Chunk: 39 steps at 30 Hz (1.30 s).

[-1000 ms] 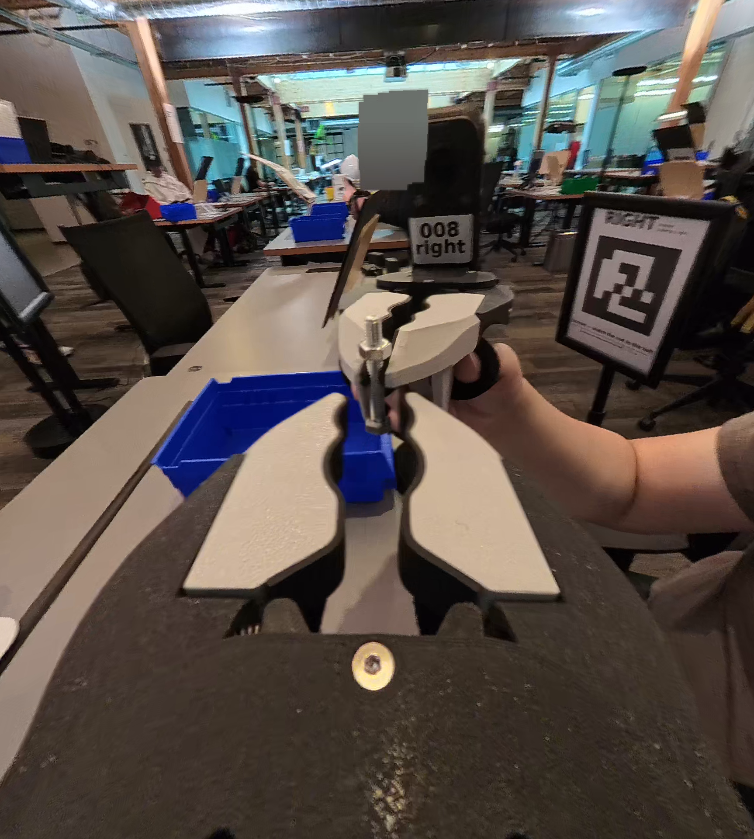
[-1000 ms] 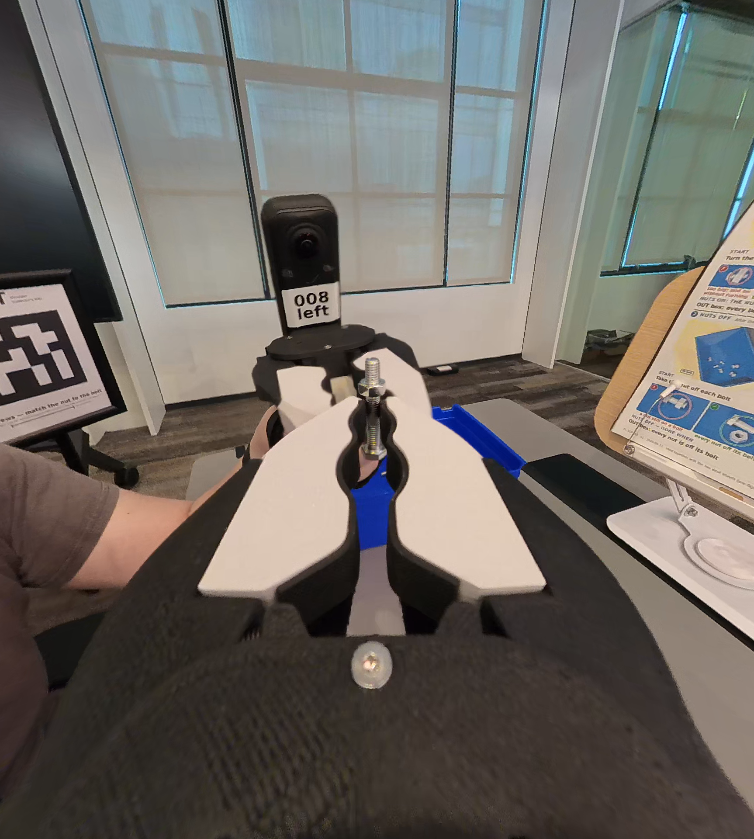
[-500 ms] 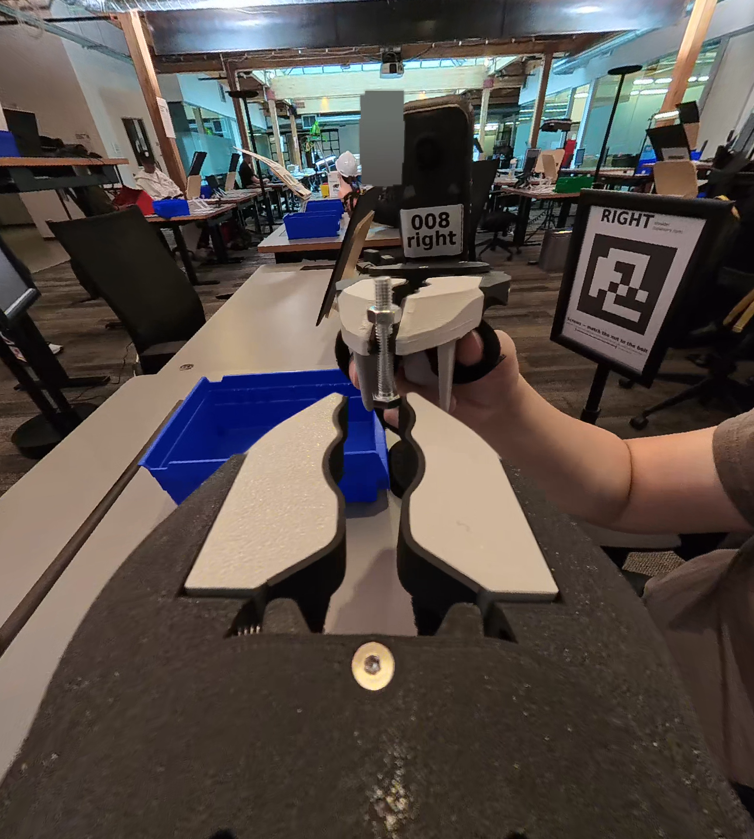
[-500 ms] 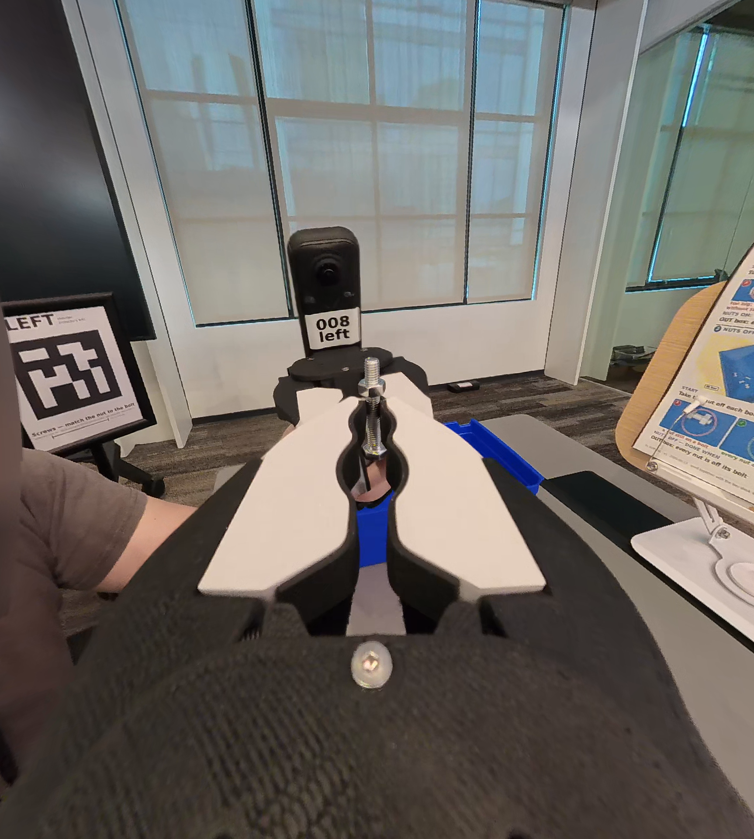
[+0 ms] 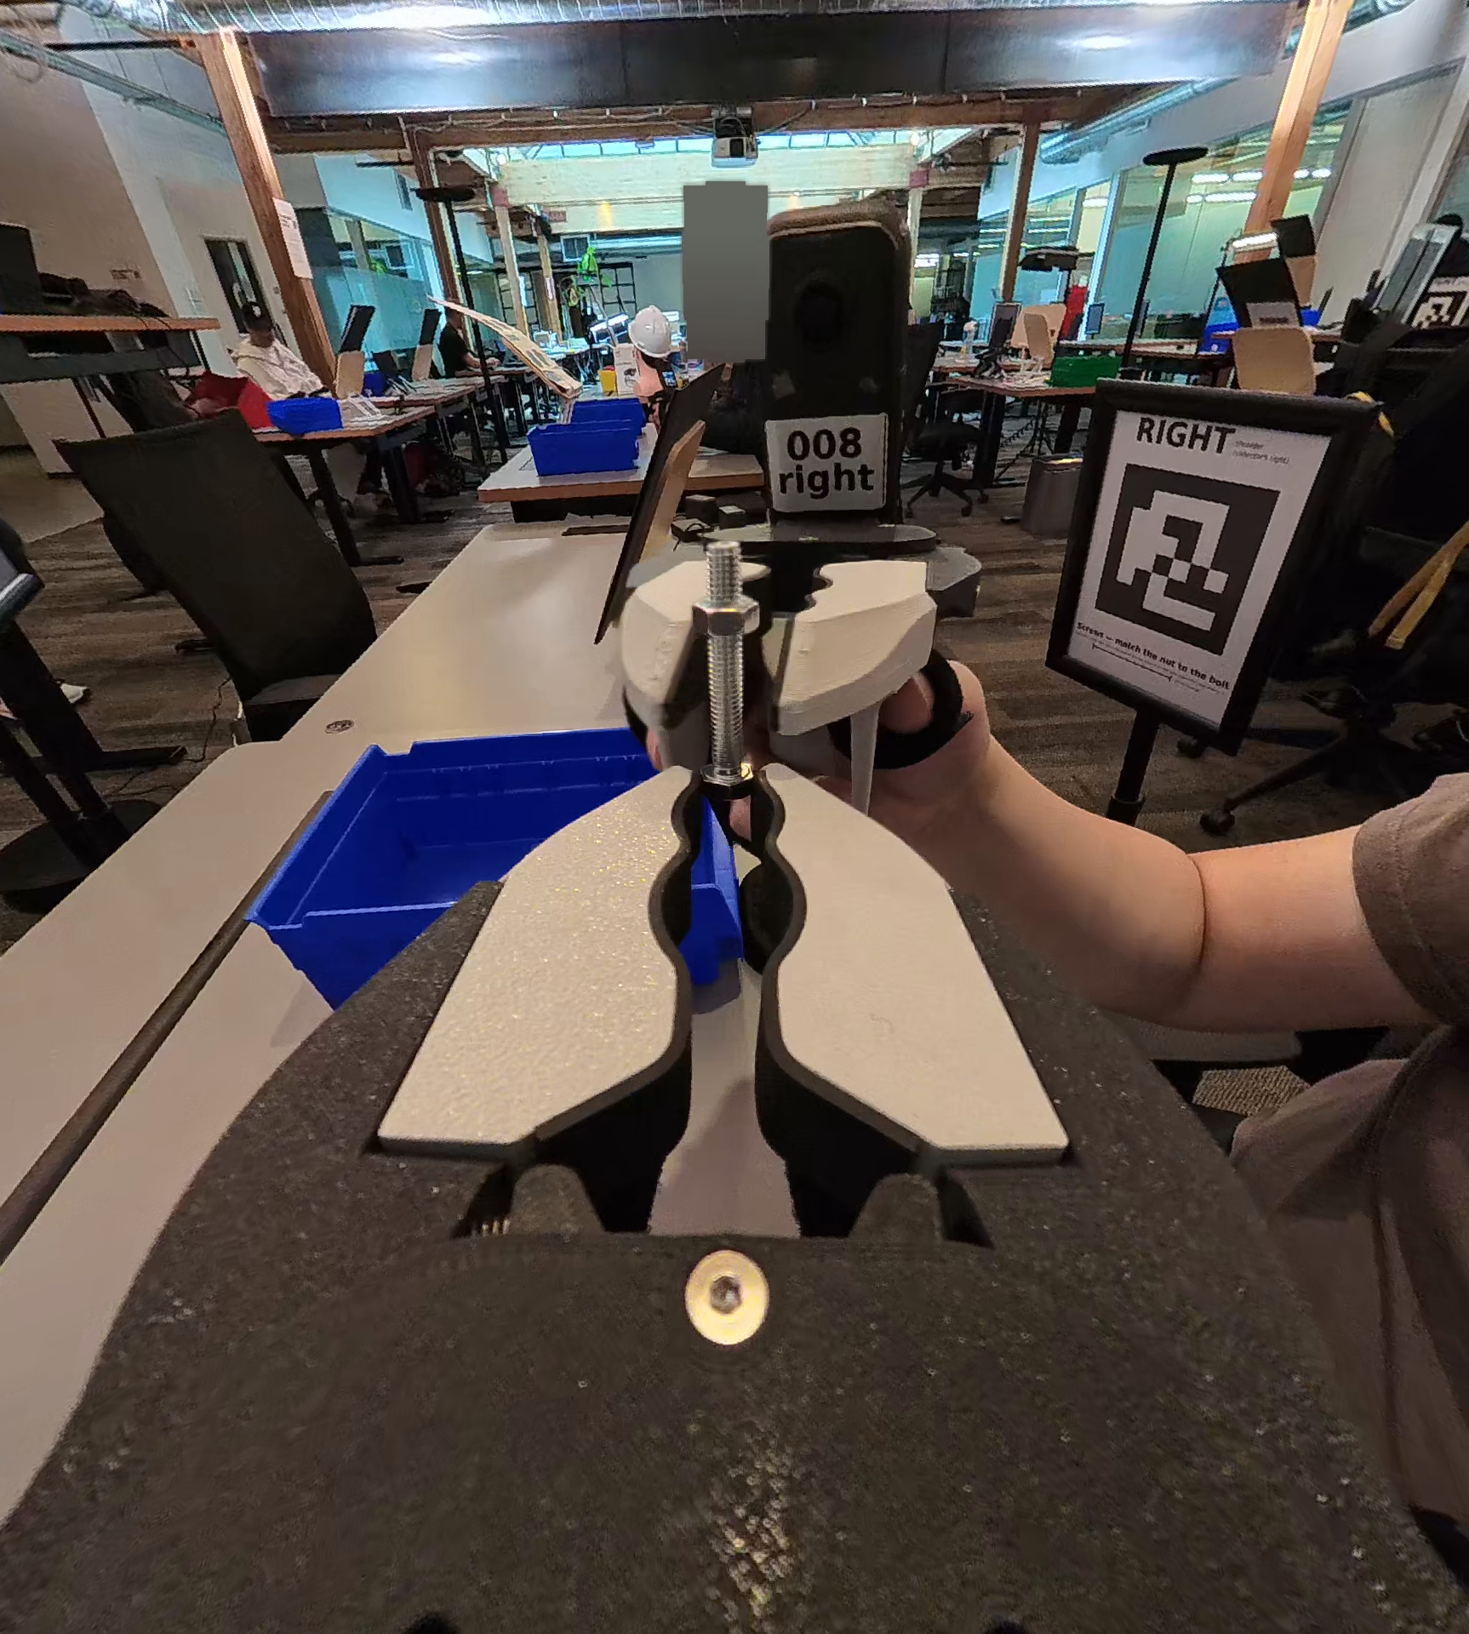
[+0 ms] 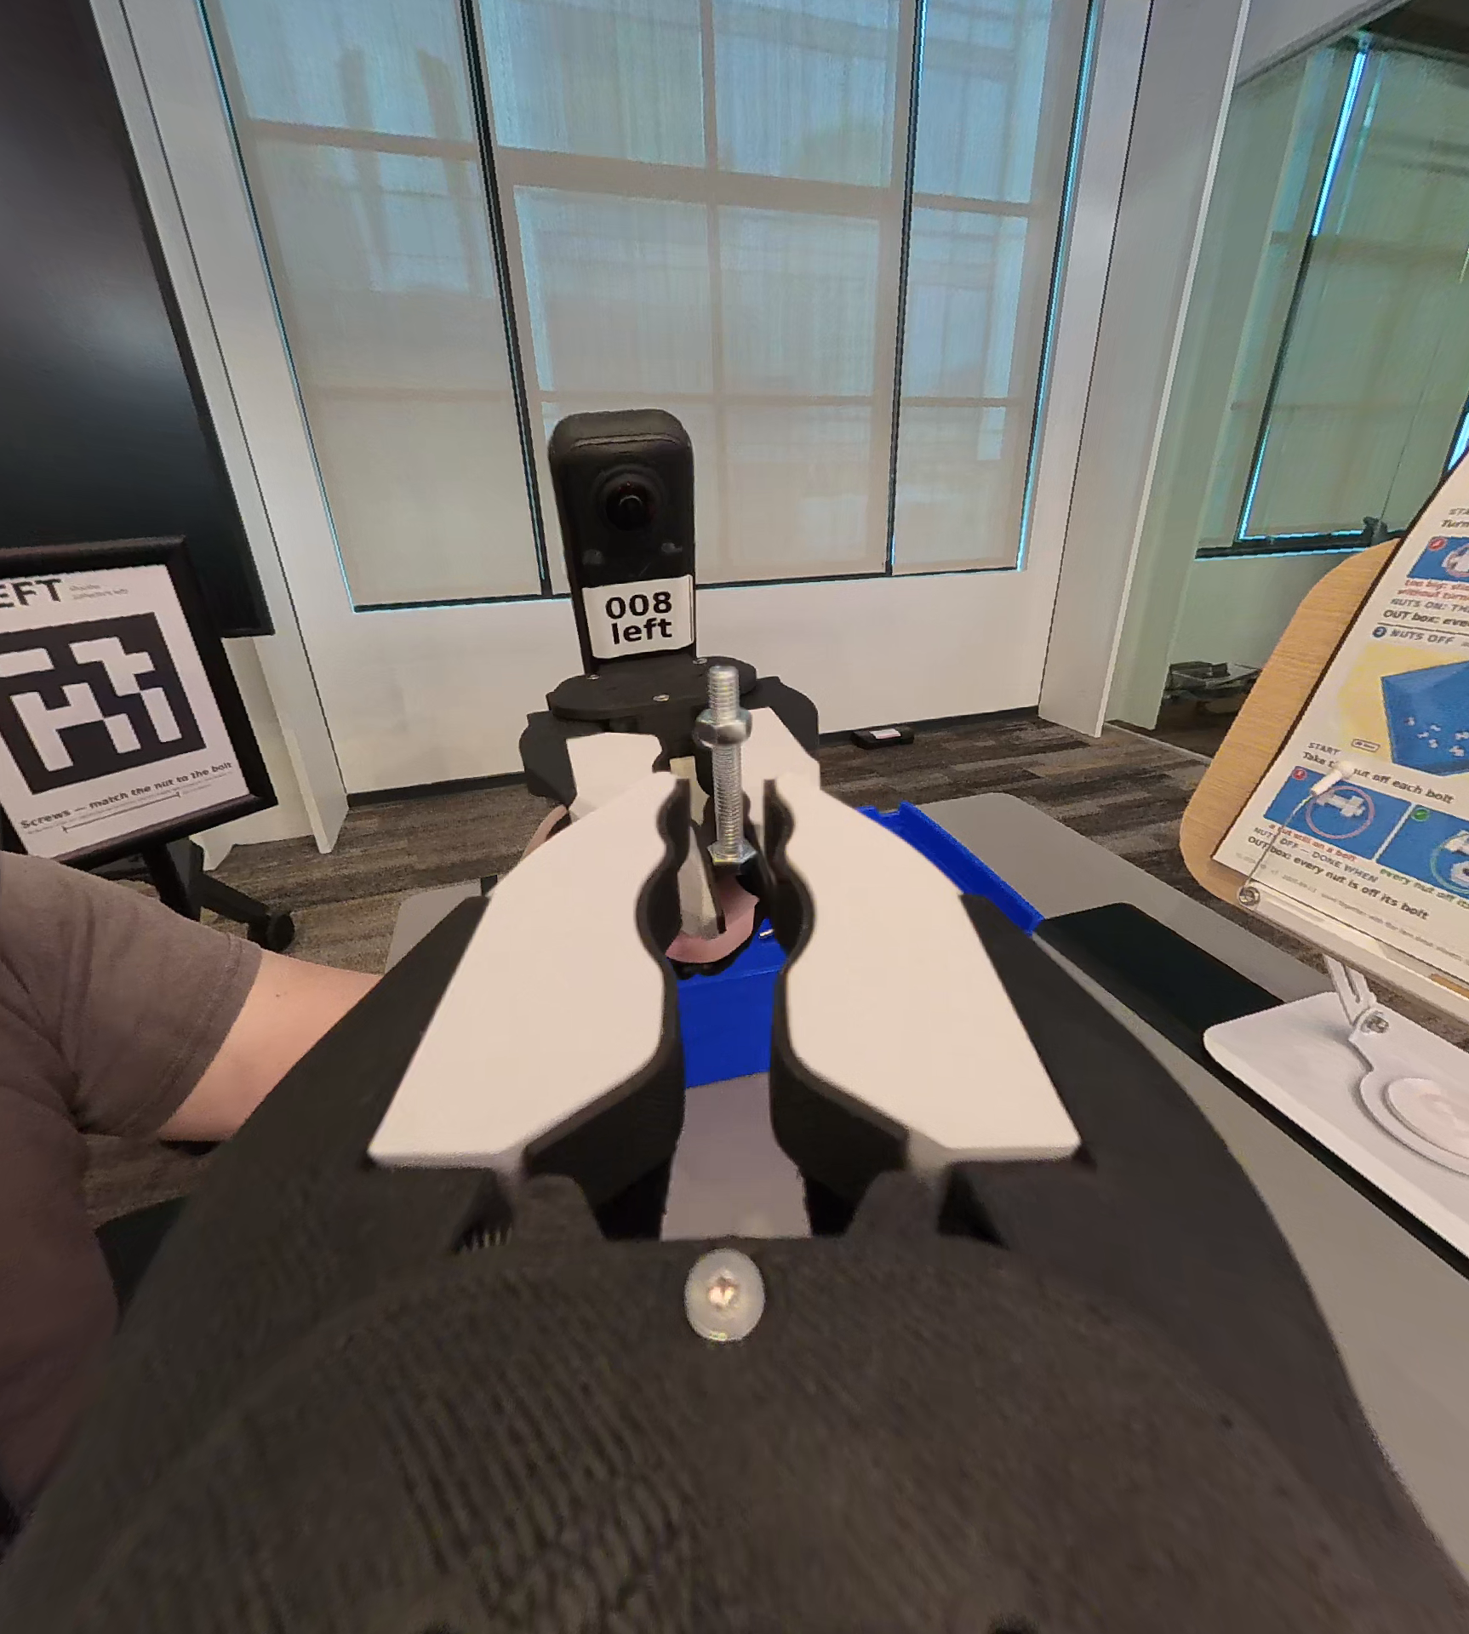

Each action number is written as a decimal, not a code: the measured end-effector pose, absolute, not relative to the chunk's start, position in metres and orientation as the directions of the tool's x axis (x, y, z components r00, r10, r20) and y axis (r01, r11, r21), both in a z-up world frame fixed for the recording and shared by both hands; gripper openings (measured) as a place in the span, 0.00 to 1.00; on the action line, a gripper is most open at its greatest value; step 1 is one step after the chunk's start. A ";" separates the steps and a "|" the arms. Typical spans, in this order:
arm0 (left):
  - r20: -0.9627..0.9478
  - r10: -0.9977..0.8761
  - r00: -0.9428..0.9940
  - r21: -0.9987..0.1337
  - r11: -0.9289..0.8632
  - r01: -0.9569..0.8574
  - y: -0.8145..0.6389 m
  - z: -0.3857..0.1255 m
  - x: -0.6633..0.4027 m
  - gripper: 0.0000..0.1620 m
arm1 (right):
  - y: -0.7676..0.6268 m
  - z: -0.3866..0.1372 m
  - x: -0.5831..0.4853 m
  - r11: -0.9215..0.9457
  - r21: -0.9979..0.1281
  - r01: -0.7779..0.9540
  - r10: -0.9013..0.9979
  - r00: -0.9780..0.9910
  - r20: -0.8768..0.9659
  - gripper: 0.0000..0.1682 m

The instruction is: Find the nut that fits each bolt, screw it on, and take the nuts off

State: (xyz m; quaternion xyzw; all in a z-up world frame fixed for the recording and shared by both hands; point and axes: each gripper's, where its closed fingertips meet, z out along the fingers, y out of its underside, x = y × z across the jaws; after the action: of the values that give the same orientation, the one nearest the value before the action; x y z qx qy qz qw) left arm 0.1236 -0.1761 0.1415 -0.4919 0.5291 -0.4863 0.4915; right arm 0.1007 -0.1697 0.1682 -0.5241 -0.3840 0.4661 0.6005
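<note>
A silver bolt [image 5: 726, 698] stands upright, head down, with a hex nut [image 5: 724, 616] threaded near its top end. My left gripper [image 5: 726, 780] is shut on the bolt's head and holds it above the blue bin [image 5: 466, 840]. My right gripper [image 6: 724, 787] faces it. Its jaws stand a little apart on either side of the bolt's shaft [image 6: 725, 796], below the nut [image 6: 722, 729], and touch neither. In the left wrist view the right gripper's white fingers [image 5: 855, 637] sit just behind the bolt, held by a hand [image 5: 917, 760].
The blue bin [image 6: 943, 849] sits on the grey table [image 5: 138, 973]. An instruction board [image 6: 1421, 707] on a white stand is at the right. Framed marker signs [image 5: 1191, 566] [image 6: 94, 698] stand on each side. A black chair [image 5: 227, 566] is beyond the table. Both grippers' tips are close together, under 4 cm apart.
The bolt has gone from tilted to upright and more of its shaft shows. Both grippers have risen a little and the right gripper has drawn slightly back from the nut.
</note>
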 end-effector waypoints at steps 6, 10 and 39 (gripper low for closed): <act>-0.045 -0.998 -0.033 -0.998 0.046 -0.046 -0.176 0.141 0.124 0.06 | -0.170 0.169 0.102 0.005 -0.985 -0.170 0.966 0.257 -0.040 0.04; -0.047 -0.999 -0.011 -0.998 0.047 -0.038 -0.174 0.141 0.125 0.15 | -0.168 0.171 0.106 0.002 -0.985 -0.171 0.962 0.271 -0.044 0.04; -0.004 -1.000 -0.014 -0.987 0.006 -0.161 -0.165 0.122 0.123 0.16 | -0.004 -0.138 0.376 -0.949 -0.254 0.186 0.229 0.962 -0.150 0.04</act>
State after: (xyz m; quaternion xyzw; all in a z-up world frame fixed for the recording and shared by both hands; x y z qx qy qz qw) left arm 0.1228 -0.1648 0.1218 -0.5340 0.5433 -0.4600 0.4561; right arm 0.3764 -0.0038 -0.1376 -0.9831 -0.1055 0.0894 0.1197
